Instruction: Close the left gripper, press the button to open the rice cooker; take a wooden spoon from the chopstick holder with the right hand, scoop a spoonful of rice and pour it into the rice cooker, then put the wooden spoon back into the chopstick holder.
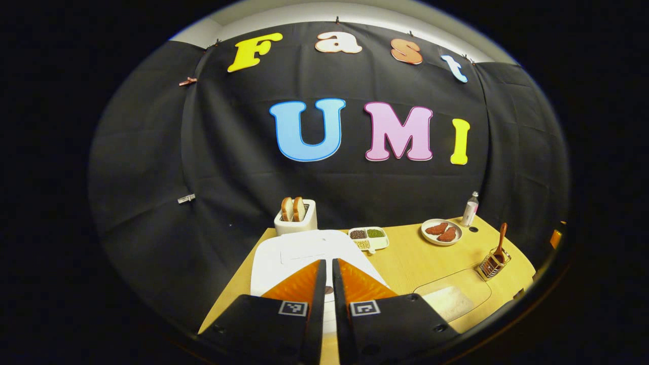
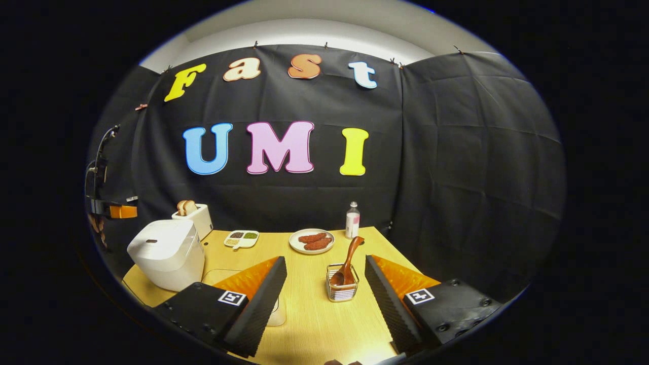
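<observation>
Your left gripper is already pinched together with nothing between the fingers, hovering right above the white rice cooker, so the step in hand looks like the button press. The lid is still down. There's a small dark spot on the cooker just past the fingertips that I'd guess is the button, though it's half hidden. Come straight down on it with the joined tips, not at an angle, or they'll likely skid off the smooth lid.

Your right gripper is spread wide and holding nothing, hanging near the chopstick holder, which sits between its fingers but farther off. The wooden spoon stands in it, handle leaning up to the right. The rice tray is near, right of the cooker.
</observation>
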